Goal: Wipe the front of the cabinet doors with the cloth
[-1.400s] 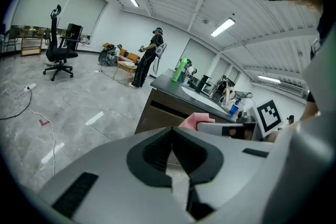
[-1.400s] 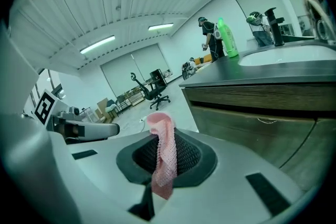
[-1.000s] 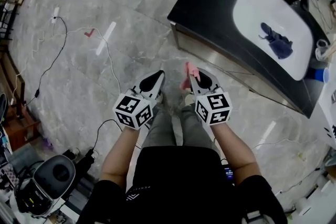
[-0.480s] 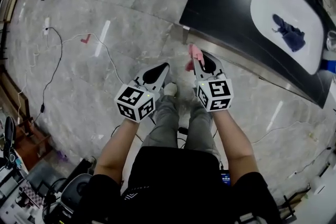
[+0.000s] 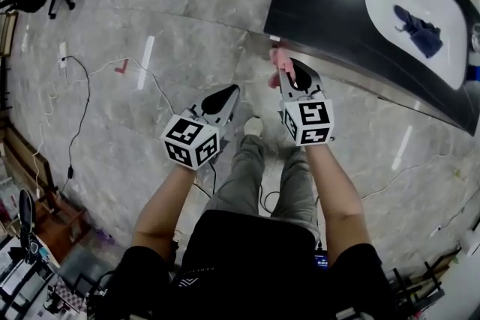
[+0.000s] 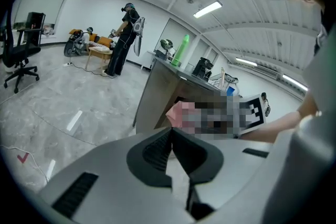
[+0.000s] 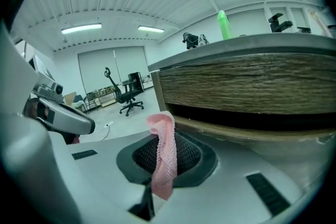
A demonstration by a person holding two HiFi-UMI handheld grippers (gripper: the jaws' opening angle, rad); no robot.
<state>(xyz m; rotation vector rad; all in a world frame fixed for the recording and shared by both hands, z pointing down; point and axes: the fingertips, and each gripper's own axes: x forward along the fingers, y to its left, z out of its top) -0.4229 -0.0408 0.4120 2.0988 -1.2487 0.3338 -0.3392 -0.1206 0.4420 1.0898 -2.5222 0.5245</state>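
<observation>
The right claw (image 5: 289, 75) was clenched on the pink cloth (image 7: 164, 152), a thin knitted strip that stood up from between the jaws and curled over at its tip, near the wood-grain cabinet front (image 7: 247, 78) but not touching it. The left claw (image 6: 172, 150) was pinched together on nothing. Soft, light and floppy, the cloth would probably wipe better if gripped low, leaving a loose pad to meet the door.
</observation>
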